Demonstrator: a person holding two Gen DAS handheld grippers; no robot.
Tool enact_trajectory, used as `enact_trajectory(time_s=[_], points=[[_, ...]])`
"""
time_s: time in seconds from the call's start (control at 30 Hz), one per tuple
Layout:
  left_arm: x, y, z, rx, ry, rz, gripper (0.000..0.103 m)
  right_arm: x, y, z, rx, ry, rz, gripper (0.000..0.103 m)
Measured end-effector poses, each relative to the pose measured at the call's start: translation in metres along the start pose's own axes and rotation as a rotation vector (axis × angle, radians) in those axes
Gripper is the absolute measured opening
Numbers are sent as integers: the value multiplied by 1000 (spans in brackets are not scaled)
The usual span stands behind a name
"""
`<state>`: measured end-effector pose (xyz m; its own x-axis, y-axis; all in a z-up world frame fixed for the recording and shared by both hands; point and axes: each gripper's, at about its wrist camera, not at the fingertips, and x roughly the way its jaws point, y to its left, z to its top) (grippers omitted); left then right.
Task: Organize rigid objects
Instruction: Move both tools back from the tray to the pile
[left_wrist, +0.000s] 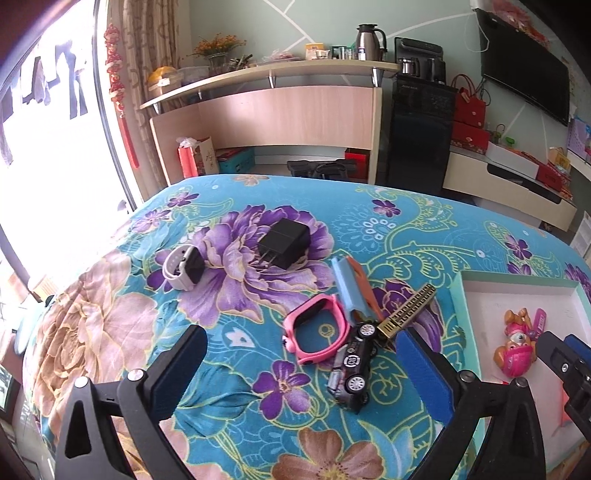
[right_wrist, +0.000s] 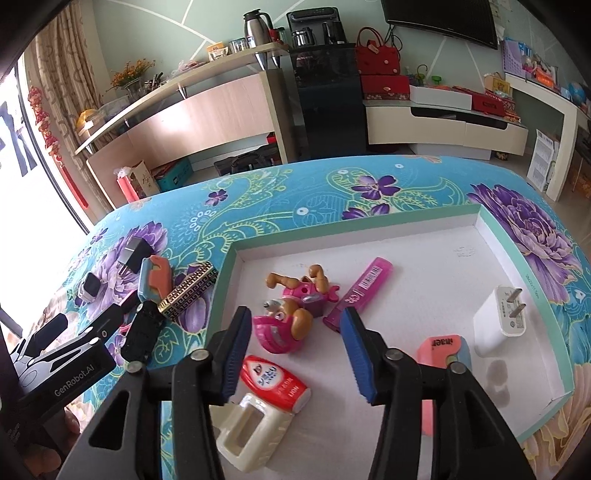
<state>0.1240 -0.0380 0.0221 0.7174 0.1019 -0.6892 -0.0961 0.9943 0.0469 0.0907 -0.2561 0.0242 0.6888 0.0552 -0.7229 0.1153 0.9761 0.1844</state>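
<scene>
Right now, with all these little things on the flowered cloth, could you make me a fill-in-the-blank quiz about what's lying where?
1. The white charger lies inside the ____.
2. The black toy car lies on the cloth beside a ____ watch band.
3. The puppy figure in the tray wears a helmet coloured ____.
4. The black charger rests on a printed flower coloured ____.

Missing words: tray; pink; pink; purple

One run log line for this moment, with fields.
left gripper: open over toy car | right gripper: open, empty | tray: pup toy inside
</scene>
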Motion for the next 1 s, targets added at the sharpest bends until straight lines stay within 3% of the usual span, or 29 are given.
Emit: enact_trajectory(time_s=[0.2,0.3,0.43,1.0], points=[[8,34,4,-100,30,86,103,8,34,7,-67,-18,61,70],[7,45,6,-116,28,141,103,13,46,9,-80,-22,94,70],[7,57,11,-130,38,186,103,20,59,9,-98,-23,88,80],[36,104,28,-238,119,303,103,59,103,6,-110,26,75,83]])
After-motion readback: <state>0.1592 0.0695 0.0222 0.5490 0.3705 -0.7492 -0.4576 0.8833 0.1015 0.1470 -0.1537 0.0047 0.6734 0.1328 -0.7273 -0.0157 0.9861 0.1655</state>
